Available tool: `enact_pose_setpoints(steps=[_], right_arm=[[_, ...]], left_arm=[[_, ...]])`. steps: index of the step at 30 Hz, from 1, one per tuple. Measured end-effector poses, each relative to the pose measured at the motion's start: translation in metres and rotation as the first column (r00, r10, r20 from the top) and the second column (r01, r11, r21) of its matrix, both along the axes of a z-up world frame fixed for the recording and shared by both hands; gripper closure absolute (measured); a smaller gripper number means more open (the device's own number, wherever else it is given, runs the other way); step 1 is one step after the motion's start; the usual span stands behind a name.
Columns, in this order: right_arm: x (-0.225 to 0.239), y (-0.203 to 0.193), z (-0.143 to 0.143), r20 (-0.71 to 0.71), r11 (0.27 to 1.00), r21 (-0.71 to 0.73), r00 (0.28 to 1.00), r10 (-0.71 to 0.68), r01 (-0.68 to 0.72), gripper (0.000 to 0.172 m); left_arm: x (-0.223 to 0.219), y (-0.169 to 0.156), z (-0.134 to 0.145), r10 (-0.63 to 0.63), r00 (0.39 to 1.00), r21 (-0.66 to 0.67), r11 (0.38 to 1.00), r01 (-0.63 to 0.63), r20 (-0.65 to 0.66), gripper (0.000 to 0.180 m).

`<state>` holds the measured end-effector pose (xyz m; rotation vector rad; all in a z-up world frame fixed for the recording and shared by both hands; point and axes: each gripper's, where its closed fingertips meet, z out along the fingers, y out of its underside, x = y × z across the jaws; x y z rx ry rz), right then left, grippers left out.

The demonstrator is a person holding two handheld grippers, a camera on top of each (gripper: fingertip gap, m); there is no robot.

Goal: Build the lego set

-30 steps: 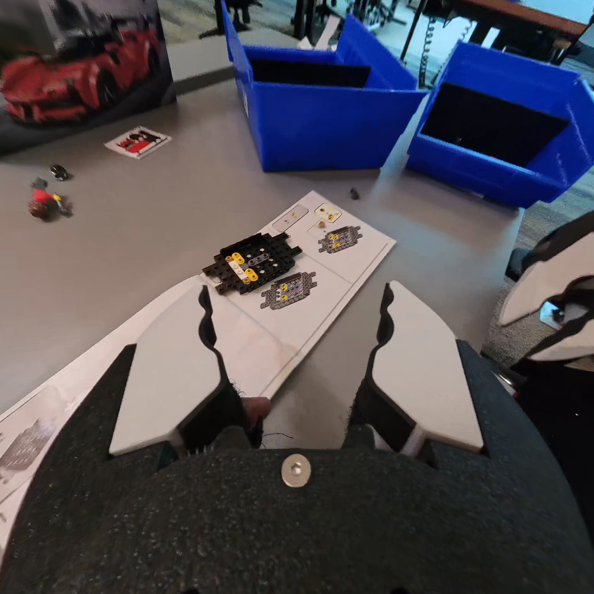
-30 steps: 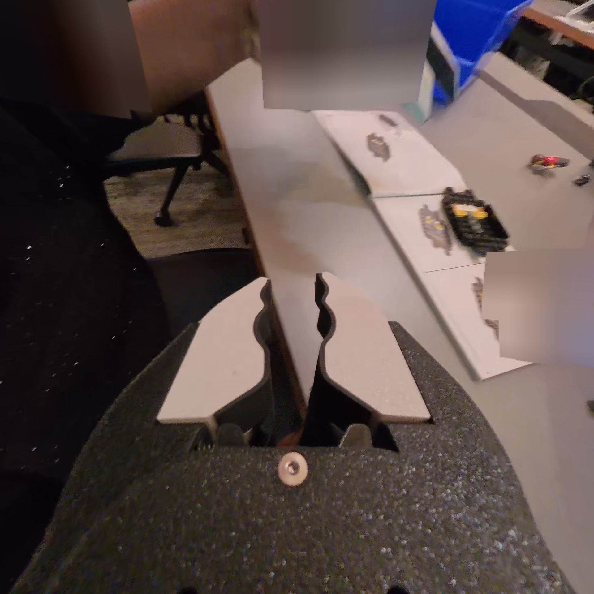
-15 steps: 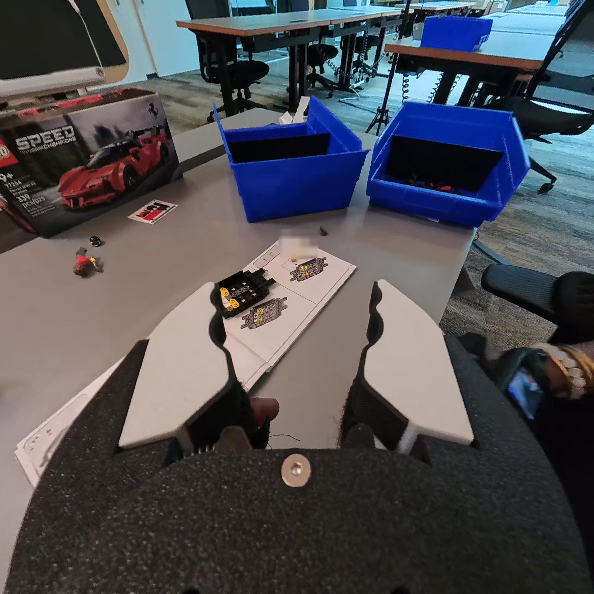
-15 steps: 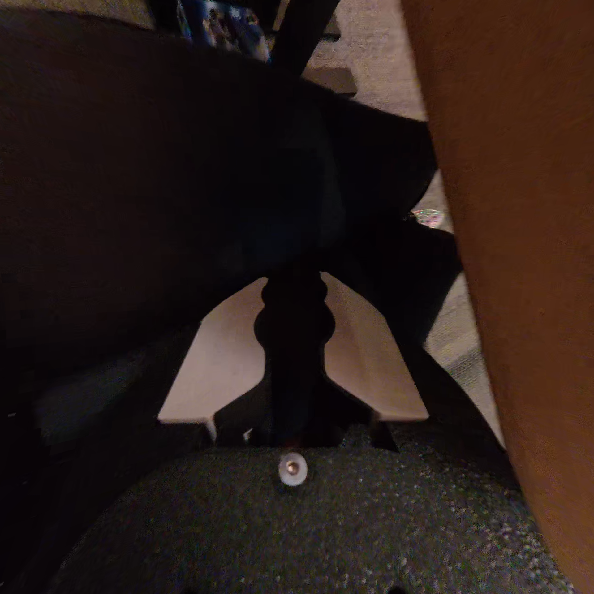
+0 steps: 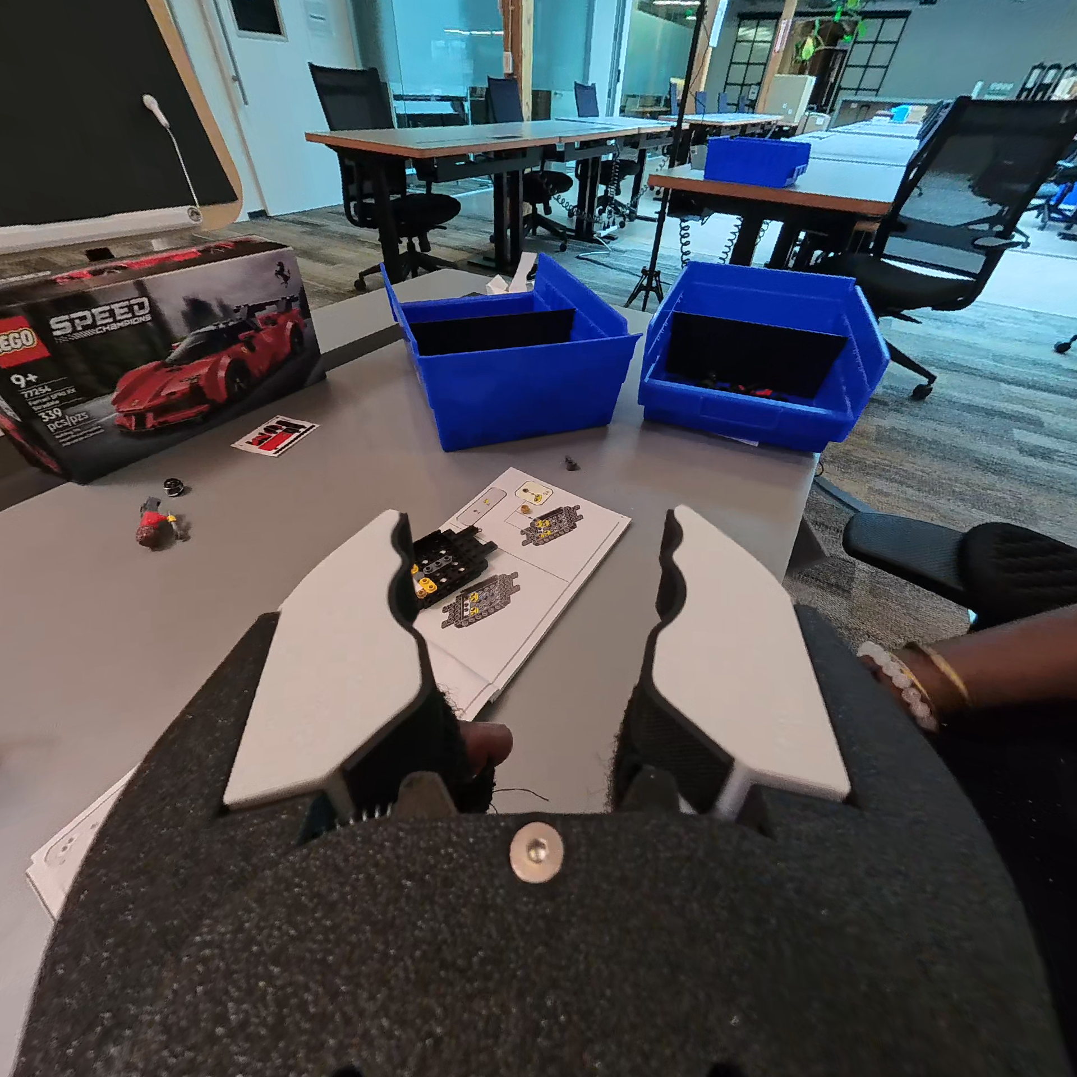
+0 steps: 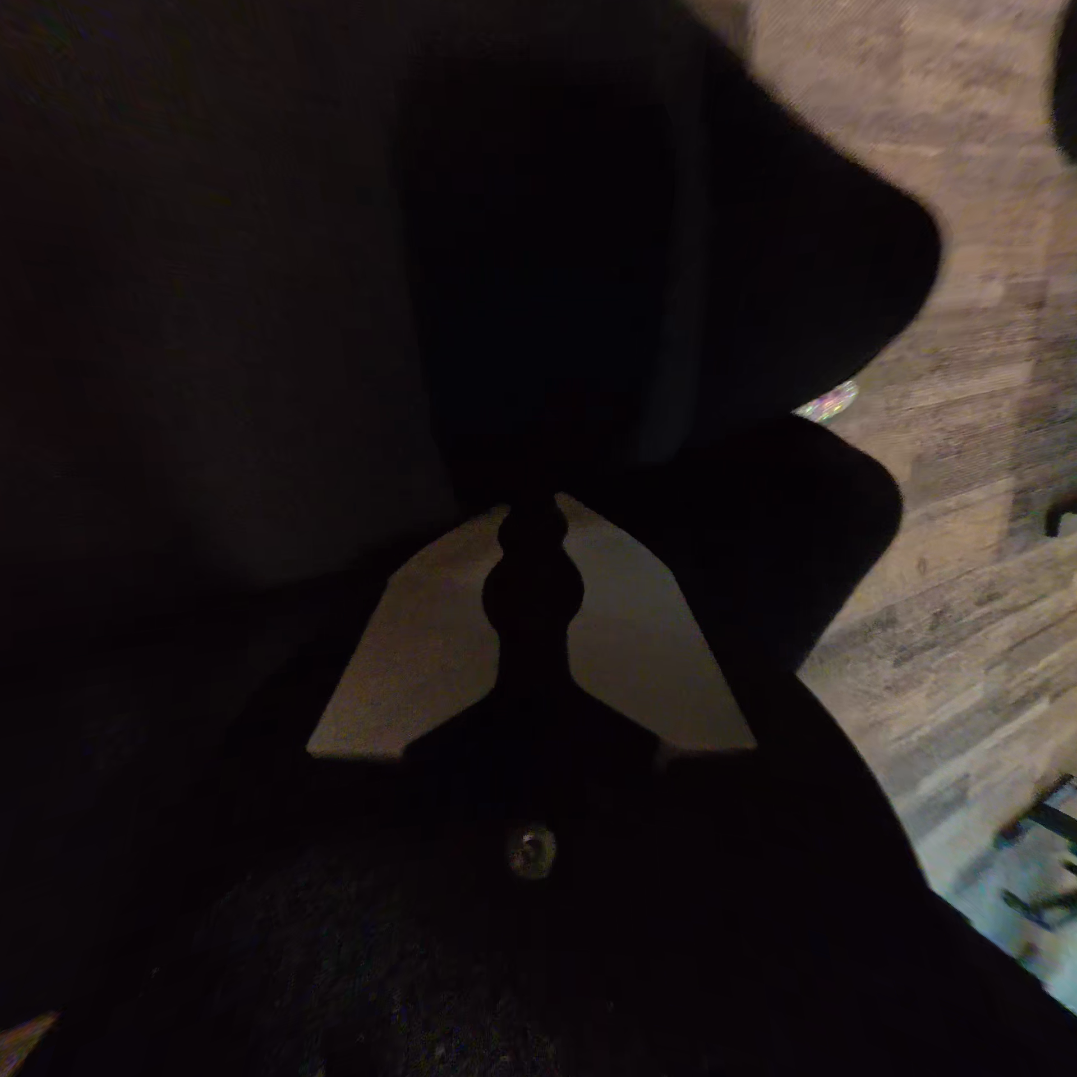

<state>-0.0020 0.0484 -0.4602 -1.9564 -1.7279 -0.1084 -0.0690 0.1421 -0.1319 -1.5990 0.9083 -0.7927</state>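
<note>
My left gripper (image 5: 535, 516) is open and empty, held above the grey table (image 5: 233, 583). Just past its left fingertip a black brick assembly (image 5: 449, 562) with yellow and grey pieces lies on a white instruction sheet (image 5: 559, 559). My right gripper (image 6: 531, 502) is off the table in deep shadow, pointing at a black shape (image 6: 524, 291) with carpet floor (image 6: 961, 524) to the right. Its fingers (image 6: 629, 612) are drawn close together, and I see nothing between them. A person's arm with bracelets (image 5: 932, 676) shows at the right of the left wrist view.
Two blue bins (image 5: 524, 384) (image 5: 757, 408) stand at the table's far side. A toy car box (image 5: 157, 355), a sticker sheet (image 5: 274, 434), a small wheel (image 5: 173, 486) and a red minifigure (image 5: 154, 521) lie at the left. A small black piece (image 5: 571, 464) lies near the bins. A chair armrest (image 5: 932, 553) is at the right. Spacing between my two grippers at the tips: around 35 centimeters. The black brick assembly (image 5: 449, 562) is closer to my left gripper, around 20 centimeters from its tips; the right tips are 25 centimeters off.
My left gripper rose and pulled back from the brick assembly, and its jaws narrowed a little. My right gripper swung off the table into shadow and its fingers closed most of the way.
</note>
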Motion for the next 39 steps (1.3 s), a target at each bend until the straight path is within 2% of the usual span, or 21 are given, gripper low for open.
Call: enact_pose_setpoints(steps=[2, 4, 6, 9, 13, 15, 17, 20, 23, 25, 26, 30, 31, 33, 36, 39], right_arm=[[-0.006, -0.014, 0.027, -0.179, 1.000, -0.007, 0.984, -0.019, 0.018, 0.164], [-0.015, -0.036, 0.066, -0.371, 1.000, -0.027, 0.929, -0.008, -0.002, 0.163], [-0.027, -0.052, 0.118, -0.552, 0.999, -0.027, 0.834, 0.017, -0.039, 0.164], [-0.039, -0.054, 0.213, -0.760, 0.996, 0.029, 0.645, 0.078, -0.086, 0.165], [-0.021, 0.000, 0.326, -0.896, 0.984, 0.174, 0.409, 0.172, -0.035, 0.164], [0.000, 0.036, 0.363, -0.933, 0.980, 0.201, 0.304, 0.192, 0.000, 0.164], [0.026, 0.073, 0.386, -0.949, 0.971, 0.234, 0.229, 0.217, 0.051, 0.164], [0.043, 0.118, 0.400, -0.966, 0.978, 0.201, 0.177, 0.189, 0.053, 0.164], [0.027, 0.144, 0.410, -0.970, 0.991, 0.131, 0.201, 0.134, -0.028, 0.165], [0.010, 0.147, 0.416, -0.962, 0.987, 0.135, 0.226, 0.151, -0.085, 0.164], [0.003, 0.145, 0.419, -0.957, 0.982, 0.156, 0.229, 0.177, -0.106, 0.164], [-0.008, 0.131, 0.424, -0.951, 0.967, 0.236, 0.183, 0.251, -0.100, 0.164], [-0.008, 0.129, 0.421, -0.952, 0.968, 0.238, 0.176, 0.249, -0.084, 0.164], [-0.007, 0.129, 0.406, -0.950, 0.972, 0.221, 0.207, 0.232, -0.077, 0.164], [-0.005, 0.140, 0.374, -0.950, 0.984, 0.165, 0.256, 0.177, -0.068, 0.164], [-0.007, 0.151, 0.344, -0.948, 0.992, 0.087, 0.297, 0.111, -0.094, 0.164]], left_arm=[[0.001, 0.000, -0.004, -0.008, 1.000, -0.005, 1.000, 0.008, -0.020, 0.100], [0.002, 0.002, -0.007, -0.002, 1.000, -0.009, 1.000, 0.001, -0.027, 0.100], [0.006, 0.003, -0.009, -0.007, 1.000, -0.017, 1.000, 0.006, -0.018, 0.101], [0.011, 0.005, -0.016, -0.008, 1.000, -0.042, 0.999, 0.008, -0.004, 0.103], [0.012, 0.004, -0.024, -0.022, 0.999, -0.064, 0.998, 0.024, 0.038, 0.102], [0.011, 0.004, -0.024, -0.025, 0.994, -0.079, 0.996, 0.033, 0.103, 0.105], [0.012, 0.009, -0.026, -0.028, 0.986, -0.099, 0.994, 0.045, 0.164, 0.109], [0.011, 0.007, -0.034, -0.065, 0.984, -0.123, 0.989, 0.086, 0.166, 0.108], [0.004, 0.017, -0.028, -0.035, 0.986, -0.043, 0.998, 0.043, 0.166, 0.110], [0.008, 0.029, -0.012, -0.042, 0.981, 0.016, 0.999, 0.039, 0.189, 0.110], [0.016, 0.031, -0.001, -0.087, 0.977, 0.056, 0.995, 0.078, 0.193, 0.109], [0.043, 0.031, 0.045, -0.219, 0.947, 0.105, 0.974, 0.199, 0.236, 0.105], [0.048, 0.026, 0.048, -0.239, 0.940, 0.112, 0.970, 0.218, 0.243, 0.105], [0.054, 0.021, 0.045, -0.254, 0.938, 0.142, 0.964, 0.225, 0.236, 0.105], [0.056, 0.028, 0.036, -0.208, 0.954, 0.166, 0.971, 0.175, 0.215, 0.106], [0.047, 0.042, 0.015, -0.141, 0.980, 0.227, 0.968, 0.106, 0.142, 0.108]])
